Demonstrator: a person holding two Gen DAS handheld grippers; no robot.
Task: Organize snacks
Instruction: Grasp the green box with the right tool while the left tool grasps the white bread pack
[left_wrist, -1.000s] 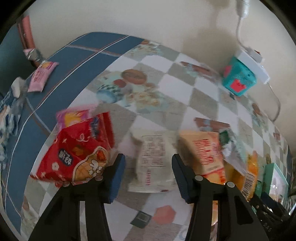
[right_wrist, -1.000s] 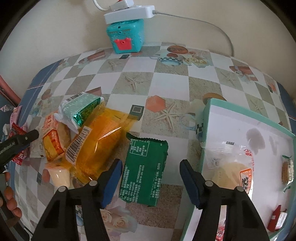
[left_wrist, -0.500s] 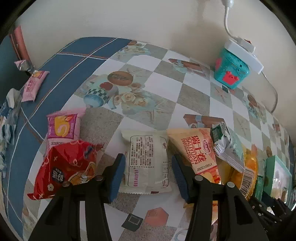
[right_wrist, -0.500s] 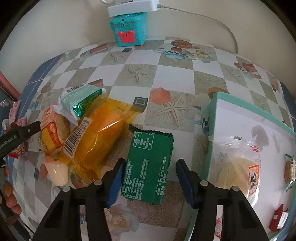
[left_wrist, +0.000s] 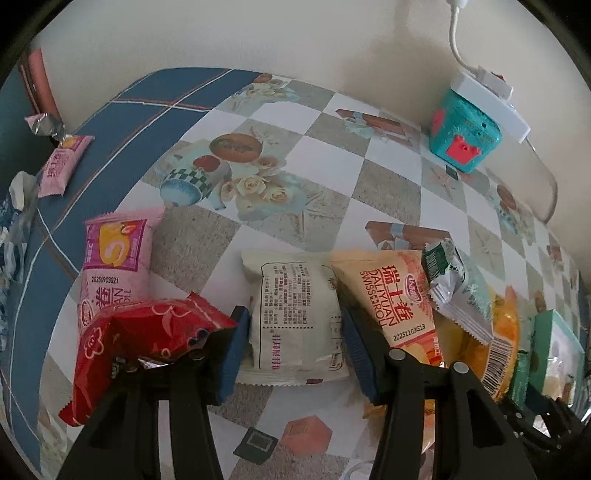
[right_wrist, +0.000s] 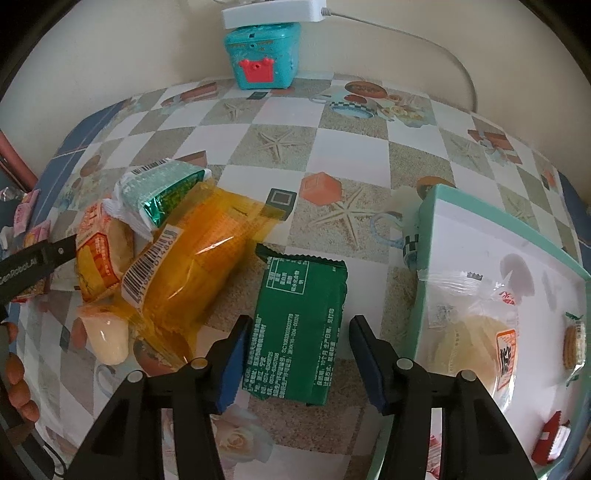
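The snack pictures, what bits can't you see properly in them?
- Red packet, left wrist view: its lower part is behind the left gripper.
- Orange Swiss roll packet, left wrist view: its bottom is covered by the gripper's finger.
- Box, right wrist view: cut off by the right and bottom picture edges.
- Green packet, right wrist view: its print is too small to read.
- Small snacks far left, left wrist view: blurry and tiny.
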